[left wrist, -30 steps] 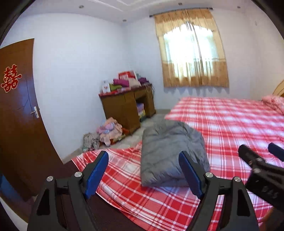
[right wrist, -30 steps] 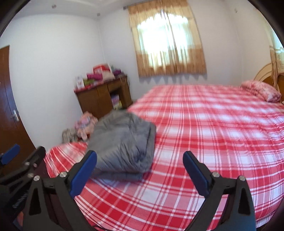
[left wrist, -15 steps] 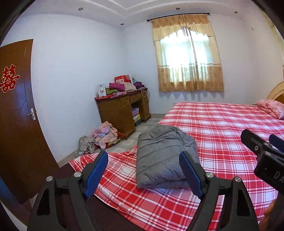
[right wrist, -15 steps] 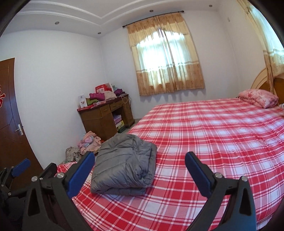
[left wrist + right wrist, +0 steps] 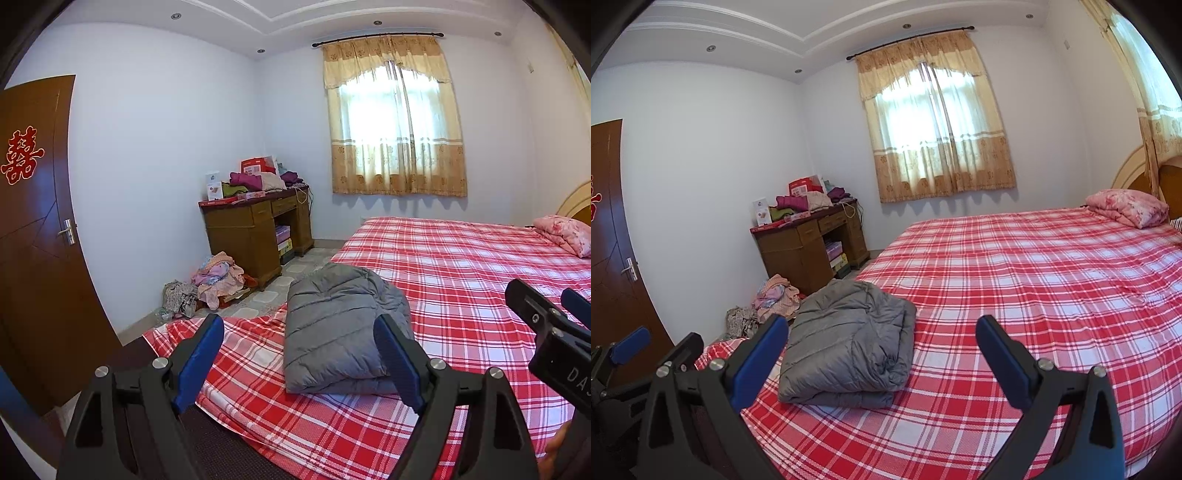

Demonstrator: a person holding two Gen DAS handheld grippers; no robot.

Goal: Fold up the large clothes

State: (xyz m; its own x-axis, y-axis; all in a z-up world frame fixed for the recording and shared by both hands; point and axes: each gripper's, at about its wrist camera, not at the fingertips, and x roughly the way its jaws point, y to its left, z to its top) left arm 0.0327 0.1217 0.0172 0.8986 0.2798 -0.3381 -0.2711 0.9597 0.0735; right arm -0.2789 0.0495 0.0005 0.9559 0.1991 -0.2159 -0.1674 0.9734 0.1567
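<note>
A grey quilted jacket (image 5: 340, 328) lies folded into a thick bundle near the foot corner of a bed with a red and white checked sheet (image 5: 461, 280). In the right wrist view the same grey quilted jacket (image 5: 849, 343) sits left of centre on the checked sheet (image 5: 1034, 295). My left gripper (image 5: 299, 336) hangs open in the air short of the jacket, nothing between its blue pads. My right gripper (image 5: 882, 336) is open too and holds nothing, back from the jacket's right side. Each gripper shows at the edge of the other's view.
A wooden desk (image 5: 255, 229) piled with clothes and boxes stands against the far wall by a curtained window (image 5: 395, 122). A heap of clothes (image 5: 214, 277) lies on the floor beside it. A brown door (image 5: 37, 236) is at left, a pink pillow (image 5: 1126, 206) at the headboard.
Both views have tilted upward a little, so the jacket sits lower in frame and more ceiling shows. Both grippers stay open and empty; the jacket has not moved.
</note>
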